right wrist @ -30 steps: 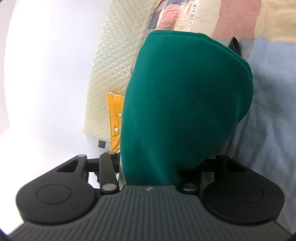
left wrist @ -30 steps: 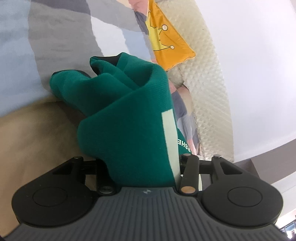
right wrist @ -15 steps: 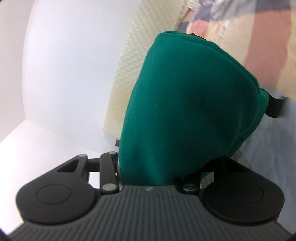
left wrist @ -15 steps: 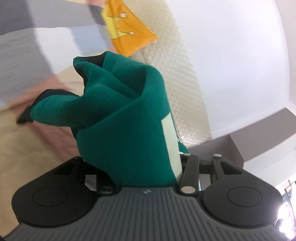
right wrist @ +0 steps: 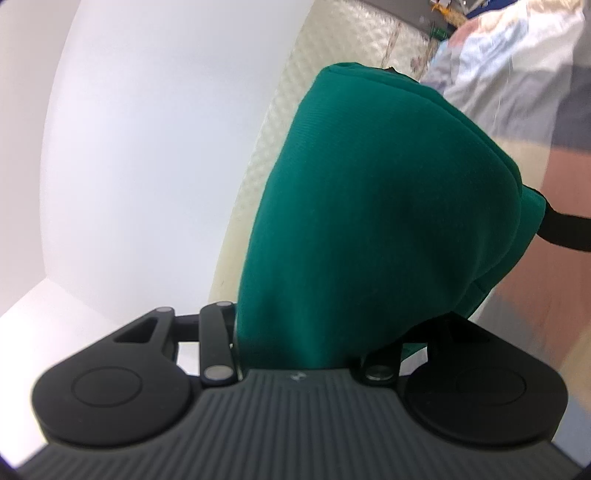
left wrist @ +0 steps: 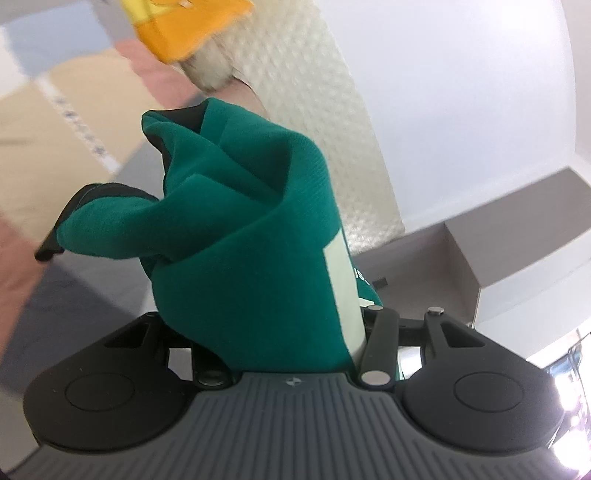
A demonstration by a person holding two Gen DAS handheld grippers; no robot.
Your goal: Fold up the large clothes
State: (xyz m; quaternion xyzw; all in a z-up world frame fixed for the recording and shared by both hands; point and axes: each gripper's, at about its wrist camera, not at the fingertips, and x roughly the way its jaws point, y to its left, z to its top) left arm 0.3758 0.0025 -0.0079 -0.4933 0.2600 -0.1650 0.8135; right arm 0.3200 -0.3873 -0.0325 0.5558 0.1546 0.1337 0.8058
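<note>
A dark green garment with a pale stripe and white lettering is bunched up in the left wrist view. My left gripper is shut on it, and the cloth drapes over and hides both fingers. In the right wrist view a smooth fold of the same green garment wraps my right gripper, which is also shut on it with its fingers covered. A black edge of the cloth sticks out at the right. Both grippers hold the garment up off the bed.
A patchwork bedspread in beige, pink and grey lies below, blurred. A yellow pillow rests against a cream quilted headboard. White wall and a grey ledge stand behind; the bedspread also shows at the right.
Both grippers have risen with the green garment still gripped. The bedspread has dropped away and more wall and headboard fill each view.
</note>
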